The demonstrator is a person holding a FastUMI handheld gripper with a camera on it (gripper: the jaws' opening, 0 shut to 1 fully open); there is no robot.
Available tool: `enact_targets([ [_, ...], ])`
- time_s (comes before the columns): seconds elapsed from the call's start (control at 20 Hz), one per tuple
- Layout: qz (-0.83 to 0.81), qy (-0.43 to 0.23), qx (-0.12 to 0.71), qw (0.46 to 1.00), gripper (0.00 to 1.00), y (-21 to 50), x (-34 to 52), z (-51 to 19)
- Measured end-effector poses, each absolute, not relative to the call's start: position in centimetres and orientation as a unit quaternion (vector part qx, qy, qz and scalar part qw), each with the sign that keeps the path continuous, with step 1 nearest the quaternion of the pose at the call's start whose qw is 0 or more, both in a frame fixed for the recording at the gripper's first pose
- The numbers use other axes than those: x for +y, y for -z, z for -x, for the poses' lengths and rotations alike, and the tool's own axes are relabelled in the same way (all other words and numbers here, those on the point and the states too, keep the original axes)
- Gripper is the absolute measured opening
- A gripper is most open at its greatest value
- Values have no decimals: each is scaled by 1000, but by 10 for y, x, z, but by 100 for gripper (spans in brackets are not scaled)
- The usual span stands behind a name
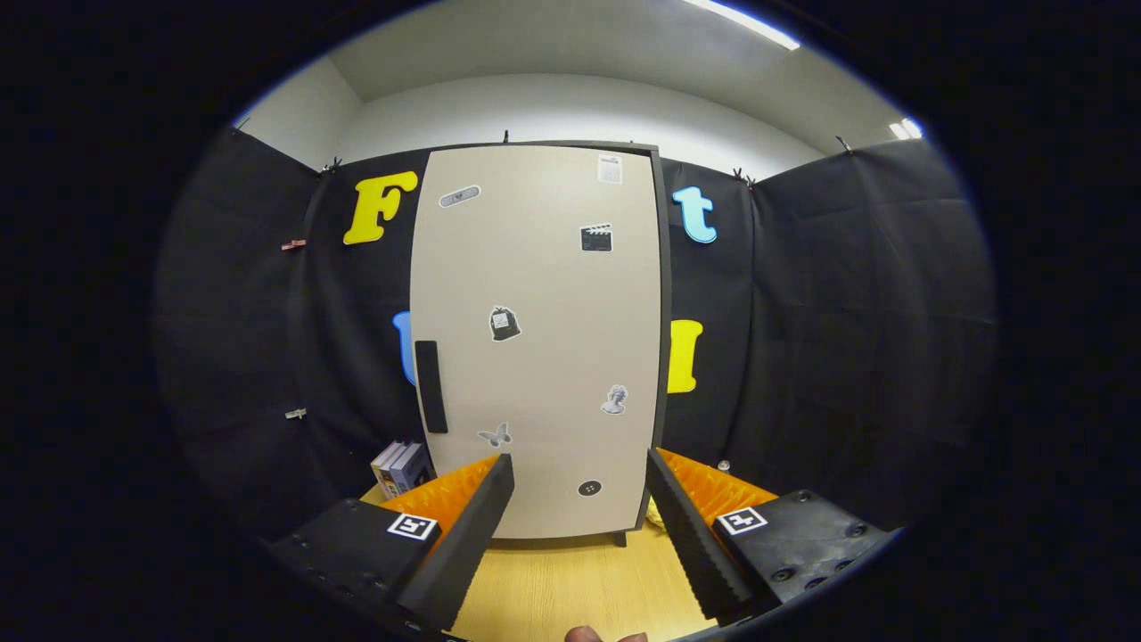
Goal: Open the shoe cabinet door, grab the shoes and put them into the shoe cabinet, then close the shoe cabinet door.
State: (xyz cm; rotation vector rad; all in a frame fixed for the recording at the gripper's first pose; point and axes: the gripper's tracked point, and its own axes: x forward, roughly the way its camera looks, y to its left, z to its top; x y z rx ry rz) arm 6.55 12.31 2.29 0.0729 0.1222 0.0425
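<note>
Shoe cabinet door (535, 339) shut, hiding interior; gripper (579, 499) fingers apart.

Lab booth: black cloth walls (847, 312)

The wooden table (570, 580) holds the tall shoe cabinet (539, 339) (door shut) and some books (401, 468) beside it.
</note>
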Motion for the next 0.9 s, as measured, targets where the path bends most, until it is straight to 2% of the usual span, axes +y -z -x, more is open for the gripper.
enact_targets([
  [0.9,-42,-18,55,997,98,-25,113,-75],
])
